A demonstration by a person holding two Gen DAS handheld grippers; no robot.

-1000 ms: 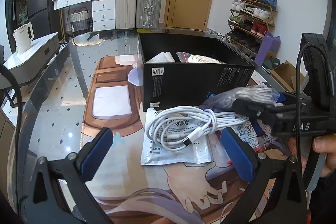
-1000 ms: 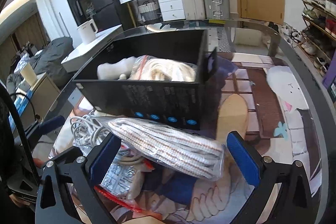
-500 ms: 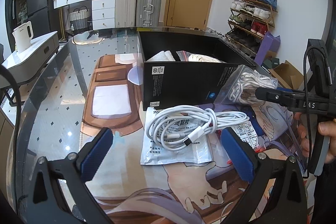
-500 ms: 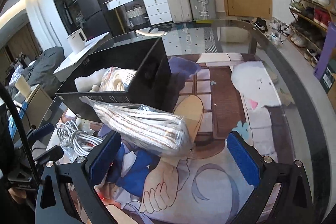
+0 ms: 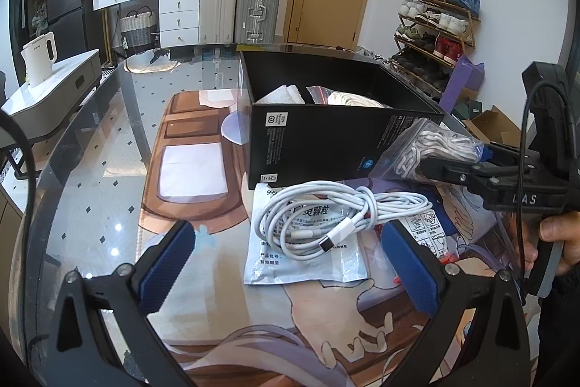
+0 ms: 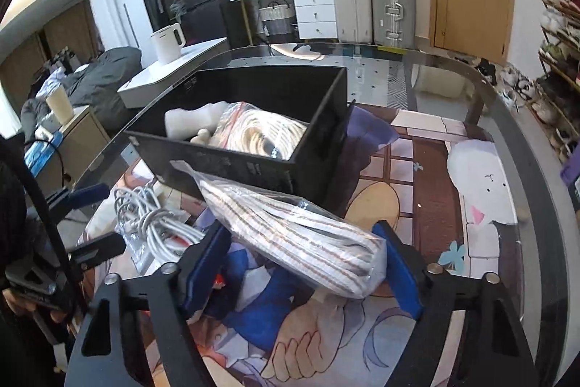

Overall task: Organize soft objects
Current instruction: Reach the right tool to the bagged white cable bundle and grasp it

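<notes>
Holding the bagged rope bundle (image 6: 301, 238) in my right gripper (image 6: 302, 263): blue pads are closing in on the bag from both sides, partly open span, bag wedged between them. Bundle's long axis is running diagonally away from the pads, up-left toward the black box (image 6: 253, 165), its far tip nearly touching the near wall. Box opening is sitting just ahead and above that tip, so I'm judging the next move as a lift and push forward over the wall. Bag is crinkly clear plastic over soft striped cord, squashy, likely sagging.

Left gripper (image 5: 290, 265) is hanging wide open, holding nothing, with the coiled white cable (image 5: 326, 216) lying just ahead between its pads on a flat foil pouch (image 5: 290, 263). Cable is smooth, springy, loosely knotted.

Box is already holding another bagged coil (image 6: 261, 133) and white cloth (image 6: 192, 120).
</notes>
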